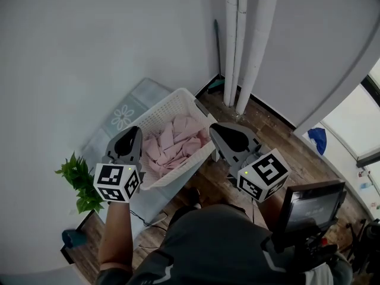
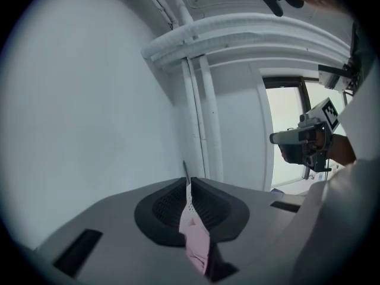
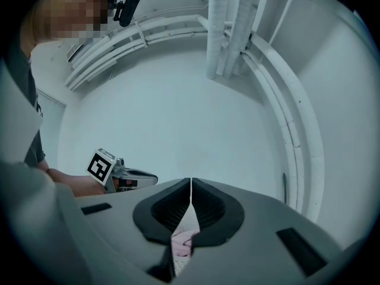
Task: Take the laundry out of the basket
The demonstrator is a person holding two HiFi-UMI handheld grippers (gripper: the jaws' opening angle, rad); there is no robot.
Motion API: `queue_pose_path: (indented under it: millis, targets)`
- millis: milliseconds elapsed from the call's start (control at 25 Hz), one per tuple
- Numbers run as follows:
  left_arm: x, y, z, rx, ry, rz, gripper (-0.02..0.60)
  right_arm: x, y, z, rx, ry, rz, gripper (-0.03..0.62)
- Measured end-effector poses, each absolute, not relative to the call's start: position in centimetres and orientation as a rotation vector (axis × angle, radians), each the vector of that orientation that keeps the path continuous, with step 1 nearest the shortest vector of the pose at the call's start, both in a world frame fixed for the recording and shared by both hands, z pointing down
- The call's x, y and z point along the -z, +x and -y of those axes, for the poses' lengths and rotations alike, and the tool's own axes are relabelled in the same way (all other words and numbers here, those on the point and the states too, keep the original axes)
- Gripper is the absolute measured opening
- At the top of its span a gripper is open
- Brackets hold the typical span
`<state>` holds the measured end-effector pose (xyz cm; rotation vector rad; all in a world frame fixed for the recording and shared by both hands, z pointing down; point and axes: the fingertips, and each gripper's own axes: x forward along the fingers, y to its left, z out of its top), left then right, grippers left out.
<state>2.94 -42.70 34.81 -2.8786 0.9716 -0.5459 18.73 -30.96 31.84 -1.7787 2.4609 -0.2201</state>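
Observation:
A white perforated laundry basket (image 1: 168,107) is held up in the head view, tilted, with a heap of pink laundry (image 1: 172,144) inside. My left gripper (image 1: 133,132) is shut on the basket's left rim, and my right gripper (image 1: 214,129) is shut on its right rim. In the left gripper view the jaws (image 2: 189,190) pinch a thin strip of the basket wall (image 2: 189,205), and pink cloth (image 2: 198,246) shows below. The right gripper (image 3: 190,193) likewise clamps the white basket wall (image 3: 189,221), with pink laundry (image 3: 183,241) under it.
White pipes (image 1: 244,40) run up the corner behind the basket. A patterned mat (image 1: 123,116) lies on the wooden floor, a green plant (image 1: 80,183) stands at the left, and a screen on a stand (image 1: 312,203) sits at the lower right. Grey walls are close by.

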Motion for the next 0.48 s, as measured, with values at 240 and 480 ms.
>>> queue_pose_path:
  millis: [240, 480]
  targets:
    - [-39.0, 5.2, 44.6, 0.754, -2.922, -0.766, 0.115, -32.1, 18.3, 32.9, 0.207, -1.806, -2.46, 0.02]
    - [-45.0, 6.6, 46.6, 1.045, -2.946, -0.654, 0.131, -33.4, 19.1, 33.6, 0.248, -1.881, -2.412, 0.02]
